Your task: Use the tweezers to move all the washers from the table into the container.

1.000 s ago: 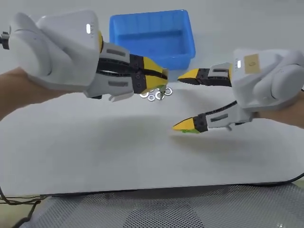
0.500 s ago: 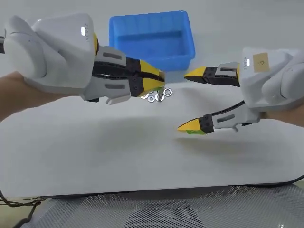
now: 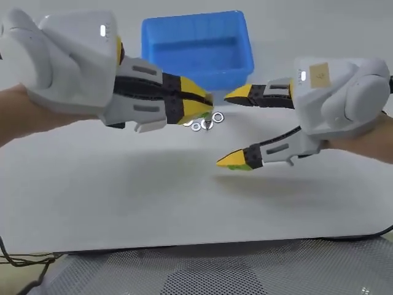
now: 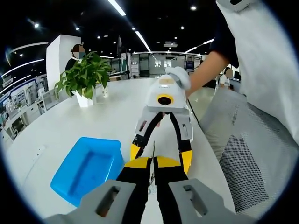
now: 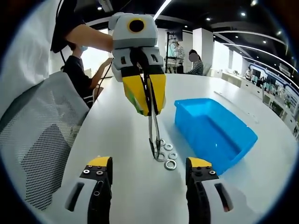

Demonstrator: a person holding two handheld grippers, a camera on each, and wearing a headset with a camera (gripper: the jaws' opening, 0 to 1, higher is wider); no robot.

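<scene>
— Currently, condition of left tool (image 3: 206,104)?
— Clamped on the tweezers (image 5: 153,126), gripped between both jaws. Tweezer tips angled down off the tool's front, at the edge of the washers (image 5: 167,156); contact or slight gap, cannot tell.
— Condition of right tool (image 3: 228,129)?
— Jaws spread wide apart, nothing between them. Aimed toward the left tool, with the washers in between.
— Location of washers?
— Small cluster lying flat on the counter (image 3: 123,196), just below the left tool's tip and just ahead of the right tool's spread jaws.
— Location of container (image 3: 196,52)?
— Blue, resting on the counter, ahead and to the right of the right tool, near the washers but apart from them.
</scene>
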